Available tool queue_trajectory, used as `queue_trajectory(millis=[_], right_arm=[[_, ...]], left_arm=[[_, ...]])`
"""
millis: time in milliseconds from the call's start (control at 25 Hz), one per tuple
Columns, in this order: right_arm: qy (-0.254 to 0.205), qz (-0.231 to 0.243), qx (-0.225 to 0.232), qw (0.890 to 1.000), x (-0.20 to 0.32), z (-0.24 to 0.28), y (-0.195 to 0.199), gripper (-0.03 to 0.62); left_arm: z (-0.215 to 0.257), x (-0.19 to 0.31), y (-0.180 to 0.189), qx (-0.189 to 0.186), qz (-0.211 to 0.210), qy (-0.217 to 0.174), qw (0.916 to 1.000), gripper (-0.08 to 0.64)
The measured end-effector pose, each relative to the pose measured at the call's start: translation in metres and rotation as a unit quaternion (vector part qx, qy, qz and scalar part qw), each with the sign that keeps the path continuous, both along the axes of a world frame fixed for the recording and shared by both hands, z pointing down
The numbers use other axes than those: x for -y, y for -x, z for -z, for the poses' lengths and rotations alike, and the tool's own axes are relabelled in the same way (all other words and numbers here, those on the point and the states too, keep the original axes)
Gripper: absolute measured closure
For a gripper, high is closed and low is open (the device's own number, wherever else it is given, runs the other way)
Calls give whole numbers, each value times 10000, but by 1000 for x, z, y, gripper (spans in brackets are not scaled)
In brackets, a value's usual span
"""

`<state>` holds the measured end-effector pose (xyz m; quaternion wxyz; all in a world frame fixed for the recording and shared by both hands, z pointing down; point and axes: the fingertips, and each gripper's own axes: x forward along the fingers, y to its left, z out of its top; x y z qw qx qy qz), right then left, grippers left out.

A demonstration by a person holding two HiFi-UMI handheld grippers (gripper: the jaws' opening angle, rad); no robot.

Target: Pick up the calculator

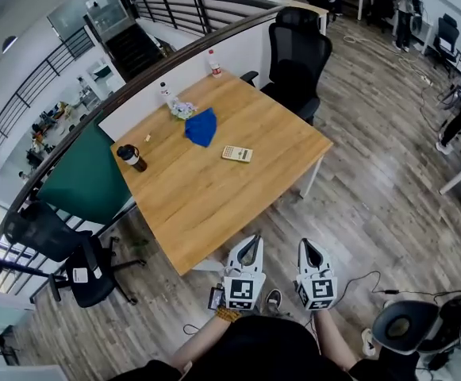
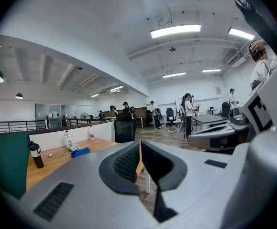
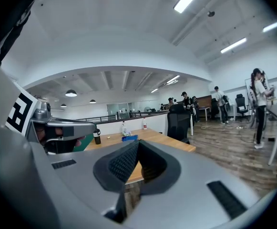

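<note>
the calculator (image 1: 236, 154) is laid flat on the counter (image 1: 206, 213), untouched. left claw (image 1: 251, 240) and right claw (image 1: 305, 245) are held closed and empty, it being judged out of reach.

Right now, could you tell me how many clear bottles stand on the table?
2: a red-marked bottle near the black chair, a second bottle further left by the blue cloth.

A wooden table (image 1: 214, 205) carries a dark tumbler (image 1: 132, 157) at its left corner. Along the edge by the wall stand a clear bottle (image 1: 167, 94) beside crumpled wrappers (image 1: 182, 109) and a red-capped bottle (image 1: 214, 63) near the far corner. A blue cloth (image 1: 201, 127) lies just inside the wrappers. A black office chair (image 1: 297, 58) stands at the adjoining edge.
</note>
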<state>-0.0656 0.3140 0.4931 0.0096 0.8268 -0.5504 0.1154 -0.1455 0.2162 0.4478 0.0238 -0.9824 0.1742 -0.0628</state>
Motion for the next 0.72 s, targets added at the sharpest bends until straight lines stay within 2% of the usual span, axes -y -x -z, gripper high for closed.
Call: queue_trajectory(millis=[160, 400, 720], right_arm=[[15, -20, -89, 10000, 5, 0, -25, 586], [96, -298, -175, 9994, 6, 8, -66, 586], [319, -664, -399, 9965, 15, 26, -141, 586]], left_arm=[[-3, 3, -32, -24, -130, 9, 9999, 526], [-10, 9, -94, -162, -425, 156, 9988, 526], [11, 19, -186, -469, -950, 236, 9941, 526]])
